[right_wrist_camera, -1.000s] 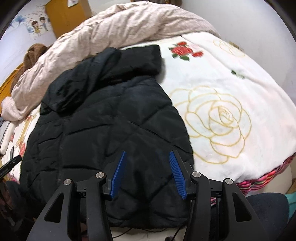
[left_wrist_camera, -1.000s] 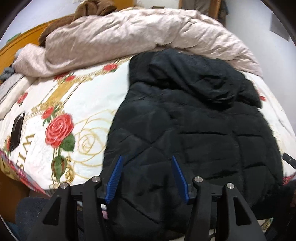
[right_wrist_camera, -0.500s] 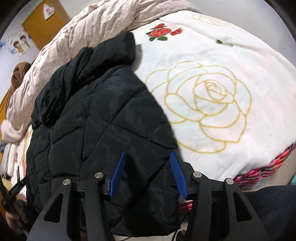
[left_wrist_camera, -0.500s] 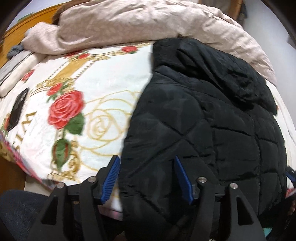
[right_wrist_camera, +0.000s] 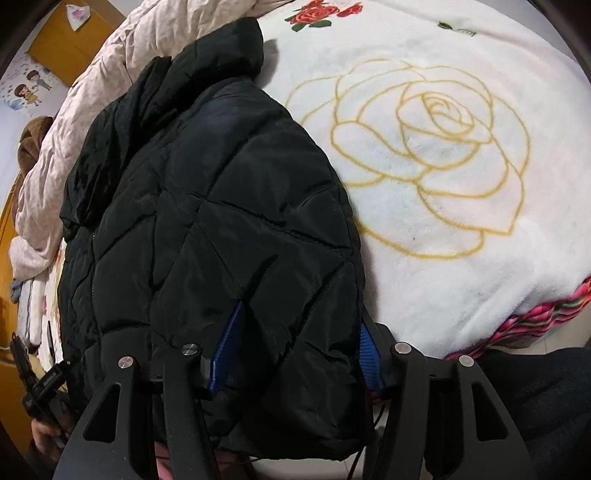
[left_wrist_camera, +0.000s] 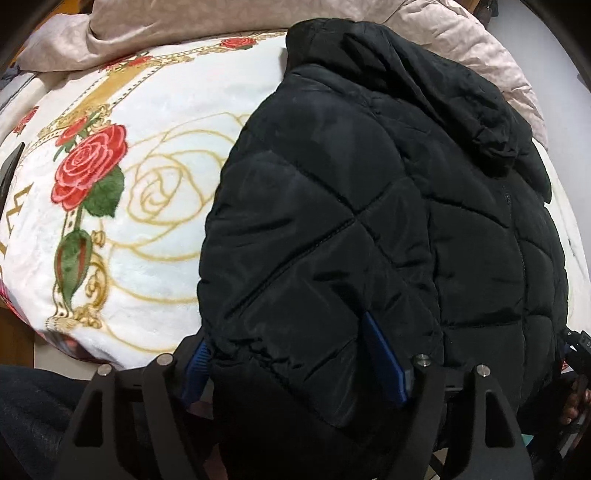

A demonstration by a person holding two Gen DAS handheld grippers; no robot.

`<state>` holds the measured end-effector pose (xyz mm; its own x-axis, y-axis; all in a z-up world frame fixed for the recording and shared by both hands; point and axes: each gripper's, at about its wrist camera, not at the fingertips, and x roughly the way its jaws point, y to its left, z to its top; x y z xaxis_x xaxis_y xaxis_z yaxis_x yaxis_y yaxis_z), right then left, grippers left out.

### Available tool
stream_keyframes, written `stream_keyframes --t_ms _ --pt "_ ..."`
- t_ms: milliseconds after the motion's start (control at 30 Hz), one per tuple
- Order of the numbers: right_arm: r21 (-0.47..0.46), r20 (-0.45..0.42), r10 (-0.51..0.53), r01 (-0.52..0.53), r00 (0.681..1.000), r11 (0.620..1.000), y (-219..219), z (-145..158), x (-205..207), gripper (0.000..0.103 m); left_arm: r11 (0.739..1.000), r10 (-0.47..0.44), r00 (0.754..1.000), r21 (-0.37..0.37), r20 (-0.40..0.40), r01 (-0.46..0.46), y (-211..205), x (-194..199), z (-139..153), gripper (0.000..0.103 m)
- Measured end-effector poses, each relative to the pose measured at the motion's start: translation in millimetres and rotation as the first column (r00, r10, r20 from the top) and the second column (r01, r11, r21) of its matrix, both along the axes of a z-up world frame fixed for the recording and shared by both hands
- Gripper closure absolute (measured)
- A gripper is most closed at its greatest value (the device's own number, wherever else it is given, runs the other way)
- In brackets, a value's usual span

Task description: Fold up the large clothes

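Both tools have closed in: you are straddling the jacket (left_wrist_camera: 332, 221) hem with each, jaws spread; folding is barely starting.

1. Jacket (left_wrist_camera: 369, 221) lies on the blanket (left_wrist_camera: 166, 221), hood end away from the cameras, hem at the near bed edge.
2. Crumpled duvet (left_wrist_camera: 184, 33) lies behind the jacket, at the far end of the bed.
3. Left gripper (left_wrist_camera: 291, 354) straddles the jacket's left hem corner; right gripper (right_wrist_camera: 295, 343) straddles the right corner.
4. Bare blanket extends on both sides of the jacket.
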<state>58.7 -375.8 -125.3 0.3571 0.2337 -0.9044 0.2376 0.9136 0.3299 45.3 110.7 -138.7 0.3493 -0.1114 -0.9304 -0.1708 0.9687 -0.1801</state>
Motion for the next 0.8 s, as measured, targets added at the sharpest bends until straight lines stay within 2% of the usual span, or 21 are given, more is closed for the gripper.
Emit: stream_keyframes --t_ms 33,67,100,133,167,233,333,533,633,800 --pt "0.015 0.005 0.011 -0.011 1.0 1.0 0.9 1.5 1.7 0.069 1.0 -0.006 1.0 -0.003 0.004 0.006 -1.1 0.3 0.6 0.037" --pt "0.022 0.01 0.018 -0.018 1.0 1.0 2.2 3.5 1.7 0.074 1.0 -0.018 1.0 -0.004 0.014 0.018 -3.8 -0.3 3.0 0.051" --pt "0.023 0.019 0.026 -0.027 0.999 0.999 3.7 6.9 1.0 0.082 0.999 -0.041 0.999 -0.002 0.033 0.041 -7.9 -1.6 8.2 0.059" --pt "0.029 0.035 0.037 -0.038 0.999 0.999 5.6 13.4 -0.3 0.087 0.998 -0.055 0.997 0.001 0.047 0.055 -10.9 -3.2 13.2 0.074" --pt "0.034 0.049 0.044 -0.046 0.998 0.998 7.1 19.5 -1.4 0.088 0.998 -0.068 0.995 0.003 0.069 0.068 -14.2 -5.8 21.4 0.08" --pt "0.055 0.103 0.065 -0.071 0.993 0.996 7.3 40.9 -6.0 0.091 0.997 -0.079 0.991 -0.003 0.112 0.08 -15.6 -11.2 38.0 0.085" --pt "0.081 0.202 0.093 -0.112 0.975 0.99 6.9 80.3 -13.4 0.092 0.995 -0.062 0.974 -0.068 0.219 0.078 -9.6 -21.9 78.7 0.088" --pt "0.083 0.347 0.138 -0.177 0.928 0.981 10.2 147.7 -41.5 0.092 0.987 -0.011 0.918 -0.142 0.396 0.074 13.0 -50.5 155.5 0.089" --pt "0.127 0.369 0.109 -0.166 0.923 0.978 4.5 155.9 -66.6 0.092 0.983 0.006 0.908 -0.17 0.42 0.072 23.9 -71.5 167.1 0.089" --pt "0.188 0.331 0.056 -0.124 0.942 0.974 3.0 142.7 -78.6 0.092 0.976 0.016 0.928 -0.206 0.373 0.066 27.4 -74.8 147.6 0.089"
